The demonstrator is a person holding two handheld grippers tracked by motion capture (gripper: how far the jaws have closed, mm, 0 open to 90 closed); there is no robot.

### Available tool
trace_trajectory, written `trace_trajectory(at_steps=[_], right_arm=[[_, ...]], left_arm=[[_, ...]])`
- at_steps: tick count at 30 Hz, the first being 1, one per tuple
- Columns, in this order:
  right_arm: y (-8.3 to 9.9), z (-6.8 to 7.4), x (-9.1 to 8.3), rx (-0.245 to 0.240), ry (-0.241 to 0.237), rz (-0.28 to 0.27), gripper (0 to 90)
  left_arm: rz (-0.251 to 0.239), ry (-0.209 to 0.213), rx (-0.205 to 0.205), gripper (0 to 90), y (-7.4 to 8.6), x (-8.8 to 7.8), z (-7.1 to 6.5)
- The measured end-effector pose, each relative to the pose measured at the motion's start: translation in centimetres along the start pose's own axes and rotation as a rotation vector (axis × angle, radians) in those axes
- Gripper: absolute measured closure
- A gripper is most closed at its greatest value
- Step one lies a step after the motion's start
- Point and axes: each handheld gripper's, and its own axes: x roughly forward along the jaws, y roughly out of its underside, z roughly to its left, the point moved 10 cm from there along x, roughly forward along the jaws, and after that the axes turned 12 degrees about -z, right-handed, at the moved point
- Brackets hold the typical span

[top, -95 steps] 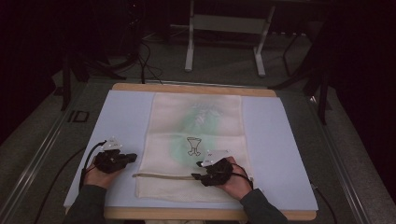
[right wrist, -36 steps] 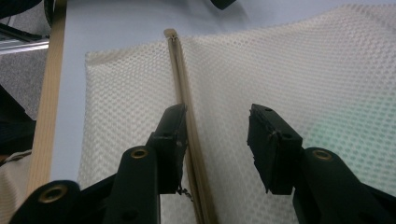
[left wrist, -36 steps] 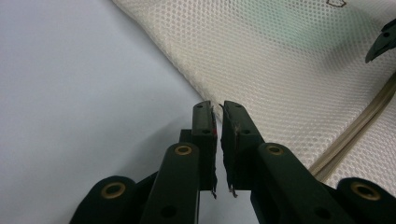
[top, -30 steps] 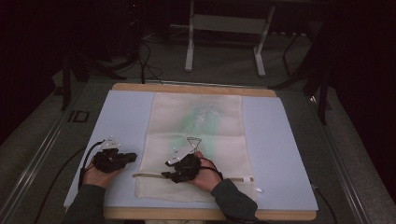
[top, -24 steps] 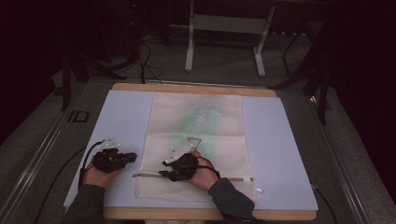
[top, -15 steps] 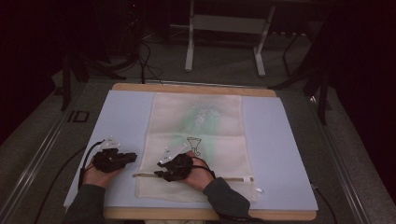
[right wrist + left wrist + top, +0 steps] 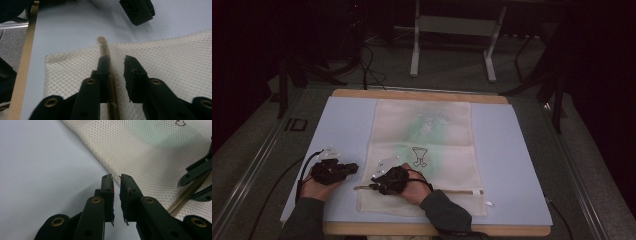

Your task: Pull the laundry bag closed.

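Pale blue matting is carrying a mesh bag (image 7: pixel 424 150) whose zipper (image 7: pixel 106 53) is lying just beside the right gripper (image 7: pixel 117 62), its jaws narrowly apart after closing, leaving the pull unfinished, while the left gripper (image 7: pixel 116 178) is waiting nearly closed on nothing.

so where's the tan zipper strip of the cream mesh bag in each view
high view: tan zipper strip runs across the cream mesh bag near its near edge, by the right hand.
left gripper view: at the right edge, slanting.
right gripper view: centre, beside the left jaw.
shared landmark: the pale blue mat.
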Motion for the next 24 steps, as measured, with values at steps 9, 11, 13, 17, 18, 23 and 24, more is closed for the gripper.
trace_trajectory(at_steps=[9, 11, 13, 17, 18, 23, 24], right_arm=[[-0.7, 0.6, 1.4, 0.010, -0.015, -0.012, 77.1], [-0.8, 0.7, 1.6, 0.016, -0.017, -0.014, 77.0], [-0.9, 0.8, 2.1, 0.020, -0.021, -0.015, 76.8], [-1.0, 0.9, 2.7, 0.031, -0.026, -0.016, 76.5], [-1.0, 0.9, 2.8, 0.029, -0.028, -0.014, 76.3], [-1.2, 1.0, 3.3, 0.037, -0.033, -0.016, 75.6], [-1.2, 1.0, 3.4, 0.042, -0.036, -0.016, 75.7]], left_arm=[[0.000, -0.001, 0.000, 81.0, 0.0, 0.0, 0.0], [0.000, -0.002, 0.000, 81.0, 0.0, 0.0, 0.0], [0.000, -0.005, -0.001, 81.0, 0.0, 0.0, 0.1], [-0.003, -0.006, -0.002, 81.0, 0.0, -0.1, 0.1], [-0.003, -0.006, -0.003, 81.1, 0.0, -0.1, 0.1], [-0.003, -0.006, -0.005, 81.0, 0.0, -0.1, 0.2], [-0.003, -0.006, -0.005, 81.0, 0.0, -0.1, 0.2]])
